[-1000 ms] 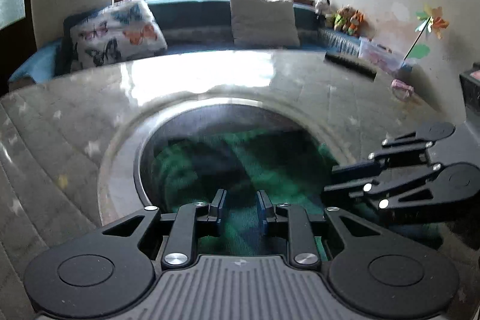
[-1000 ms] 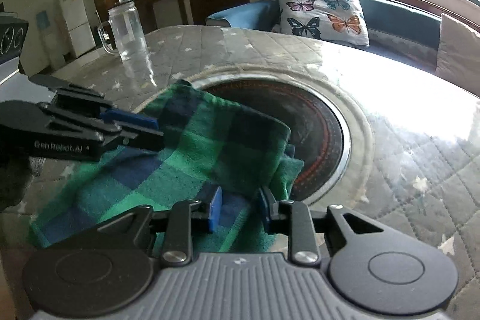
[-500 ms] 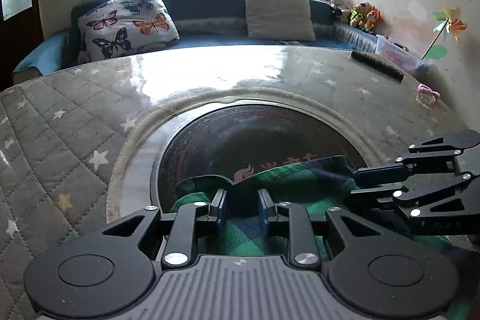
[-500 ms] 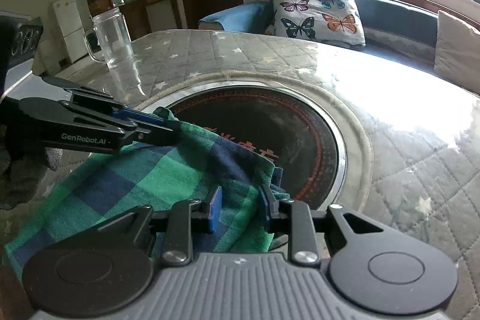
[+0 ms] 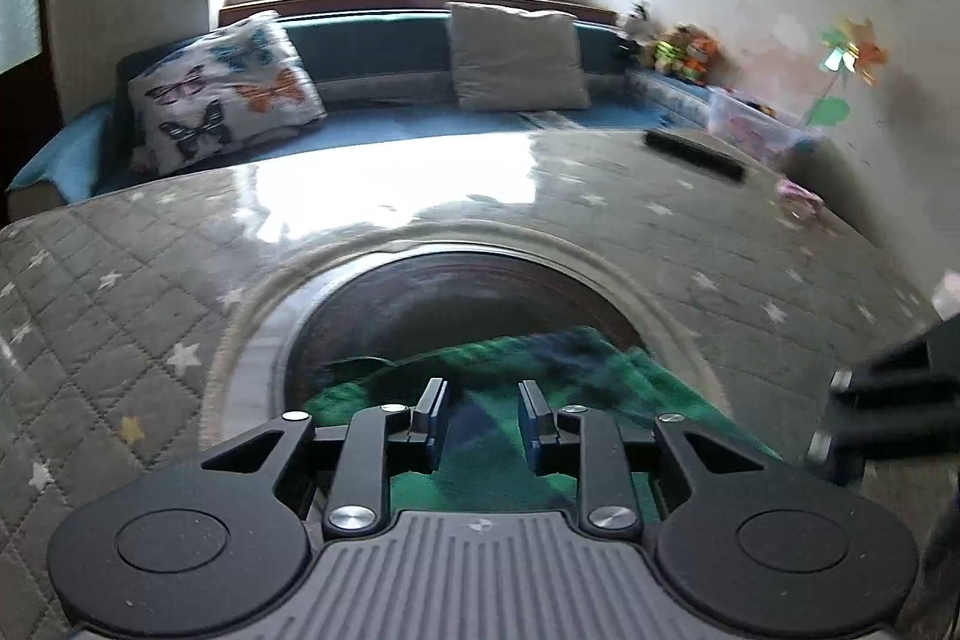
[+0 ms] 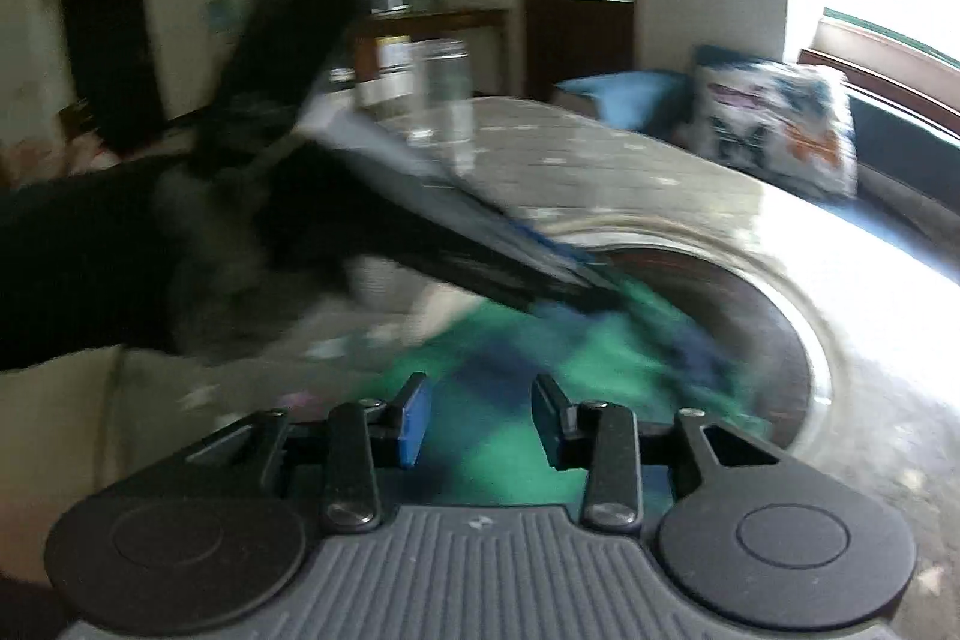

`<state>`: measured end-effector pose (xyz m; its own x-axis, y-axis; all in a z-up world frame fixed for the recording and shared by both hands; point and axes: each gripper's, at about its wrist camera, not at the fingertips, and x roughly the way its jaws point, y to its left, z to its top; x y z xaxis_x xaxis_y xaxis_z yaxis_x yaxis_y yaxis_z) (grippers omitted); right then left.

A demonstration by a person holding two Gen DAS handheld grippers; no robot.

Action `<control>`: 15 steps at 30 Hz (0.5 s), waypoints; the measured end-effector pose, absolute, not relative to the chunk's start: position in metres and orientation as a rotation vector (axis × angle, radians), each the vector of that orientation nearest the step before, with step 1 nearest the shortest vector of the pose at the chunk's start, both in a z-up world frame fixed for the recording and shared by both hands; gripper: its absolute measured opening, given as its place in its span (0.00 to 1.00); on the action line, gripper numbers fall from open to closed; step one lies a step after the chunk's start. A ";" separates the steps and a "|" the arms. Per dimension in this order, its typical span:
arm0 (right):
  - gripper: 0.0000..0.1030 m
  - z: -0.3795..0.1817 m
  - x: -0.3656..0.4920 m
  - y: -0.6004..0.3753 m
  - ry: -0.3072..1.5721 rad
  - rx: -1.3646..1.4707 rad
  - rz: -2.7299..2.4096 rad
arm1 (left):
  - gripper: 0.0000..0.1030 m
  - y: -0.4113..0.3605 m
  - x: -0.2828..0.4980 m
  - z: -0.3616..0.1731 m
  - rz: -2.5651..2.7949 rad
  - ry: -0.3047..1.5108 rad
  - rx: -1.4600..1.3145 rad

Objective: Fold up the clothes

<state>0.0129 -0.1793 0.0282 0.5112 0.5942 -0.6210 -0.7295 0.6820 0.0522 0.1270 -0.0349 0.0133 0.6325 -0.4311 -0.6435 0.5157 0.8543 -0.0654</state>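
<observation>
On the quilted counter (image 5: 150, 292), the green-and-blue plaid cloth (image 5: 528, 364) lies across the dark round inset; left gripper (image 5: 483, 421) fingers spread, right gripper (image 6: 480, 418) fingers opening, nothing pinched; no writing readable.

Cloth (image 5: 510, 466): green/navy plaid. Worktop (image 5: 120, 292) cover: grey quilted, white stars. Centre disc (image 5: 456, 304) dark brown. Far-left pillow (image 5: 222, 100): white, butterfly print. Far pillow (image 5: 516, 58): plain grey.

Green plaid cloth (image 5: 510, 370) beneath left hand-held gripper (image 5: 480, 415) on table (image 5: 150, 292)
</observation>
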 end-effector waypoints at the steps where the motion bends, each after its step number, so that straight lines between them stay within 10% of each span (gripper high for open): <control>1: 0.36 0.028 0.006 -0.172 0.647 -0.247 0.830 | 0.27 -0.038 0.125 0.012 -0.557 0.703 0.145; 15: 0.35 -0.007 -0.026 -0.140 0.623 -0.363 0.848 | 0.27 -0.054 0.121 -0.014 -0.575 0.759 0.193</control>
